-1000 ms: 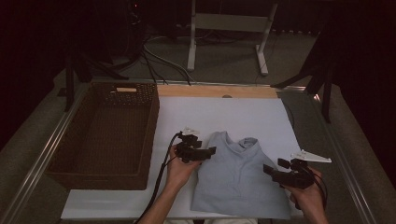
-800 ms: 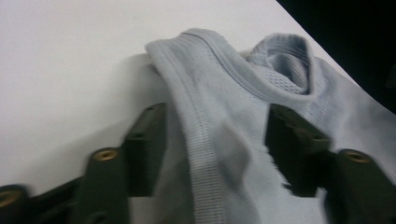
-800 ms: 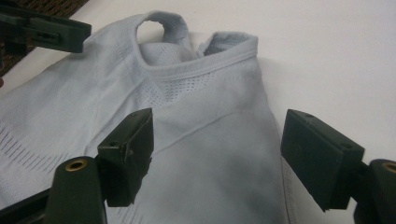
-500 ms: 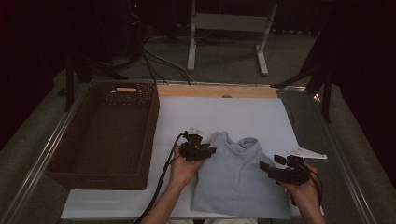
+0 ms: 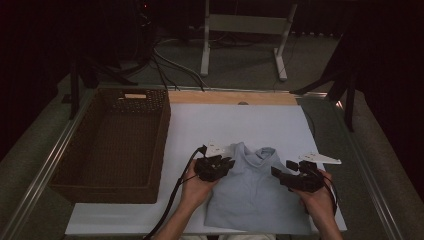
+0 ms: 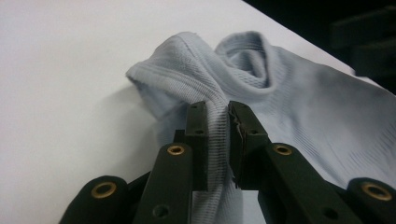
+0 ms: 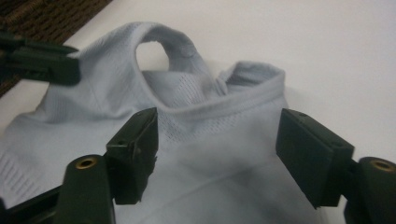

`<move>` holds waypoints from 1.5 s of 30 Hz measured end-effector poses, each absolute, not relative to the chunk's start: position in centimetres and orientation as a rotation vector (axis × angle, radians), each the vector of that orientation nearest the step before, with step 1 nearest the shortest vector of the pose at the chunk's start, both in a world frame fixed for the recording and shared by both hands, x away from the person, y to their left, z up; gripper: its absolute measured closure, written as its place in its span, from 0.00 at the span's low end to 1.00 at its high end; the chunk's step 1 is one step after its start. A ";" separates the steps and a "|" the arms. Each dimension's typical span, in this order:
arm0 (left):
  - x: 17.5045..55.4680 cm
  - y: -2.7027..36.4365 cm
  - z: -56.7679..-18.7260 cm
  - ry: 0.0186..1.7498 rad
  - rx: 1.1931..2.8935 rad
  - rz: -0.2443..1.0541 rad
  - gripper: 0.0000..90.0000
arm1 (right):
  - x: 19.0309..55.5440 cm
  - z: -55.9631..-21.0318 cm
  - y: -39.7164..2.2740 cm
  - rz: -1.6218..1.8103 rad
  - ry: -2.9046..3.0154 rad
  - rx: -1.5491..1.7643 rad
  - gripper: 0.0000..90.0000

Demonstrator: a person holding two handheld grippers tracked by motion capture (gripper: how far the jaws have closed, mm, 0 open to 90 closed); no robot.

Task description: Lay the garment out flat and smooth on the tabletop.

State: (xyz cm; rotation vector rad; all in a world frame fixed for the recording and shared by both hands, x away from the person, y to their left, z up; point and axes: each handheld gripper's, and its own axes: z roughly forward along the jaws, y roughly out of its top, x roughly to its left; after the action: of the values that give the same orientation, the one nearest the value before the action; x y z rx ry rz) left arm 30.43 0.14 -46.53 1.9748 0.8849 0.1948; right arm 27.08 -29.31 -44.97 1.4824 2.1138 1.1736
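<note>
Pale blue polo shirt lies flat, collar away from the person, on the white sheet covering the counter, just right of a dark wicker basket whose inside holds nothing that can be made out. Left gripper has just been closing; its fingers pinch a ridge of the shirt's shoulder fabric. Right gripper has fingers spread wide above the other shoulder, gripping nothing.
</note>
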 end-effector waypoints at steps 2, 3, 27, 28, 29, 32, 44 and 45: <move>29.9 0.0 -46.5 0.856 1.975 0.203 0.90 | 27.3 -44.9 -28.9 1.177 2.114 1.482 0.36; 29.6 -0.1 -46.5 0.846 1.978 0.209 0.90 | 27.4 -44.8 -28.7 1.182 2.114 1.485 0.37; 25.1 -2.0 -48.5 0.660 2.084 0.236 0.91 | 28.8 -43.7 -22.6 1.211 2.181 1.403 0.46; 25.0 -2.1 -48.6 0.654 2.090 0.233 0.91 | 29.0 -43.7 -22.4 1.211 2.185 1.406 0.47; 24.9 -2.2 -48.7 0.645 2.098 0.230 0.91 | 29.1 -43.8 -22.1 1.206 2.188 1.411 0.48; 24.6 -2.4 -48.8 0.636 2.106 0.229 0.91 | 29.5 -44.2 -21.4 1.174 2.208 1.416 0.51; 25.2 -1.6 -48.5 0.668 2.050 0.167 0.72 | 28.9 -44.3 -20.9 1.147 2.266 1.349 0.98; 25.3 -1.4 -48.3 0.676 2.038 0.169 0.67 | 28.7 -44.1 -21.1 1.150 2.262 1.346 0.98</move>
State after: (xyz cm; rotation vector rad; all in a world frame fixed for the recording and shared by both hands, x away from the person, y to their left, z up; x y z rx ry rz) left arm 25.31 -1.38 -48.30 2.0377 0.6760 0.1685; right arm 28.68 -21.09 -44.13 1.3463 2.2615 1.1495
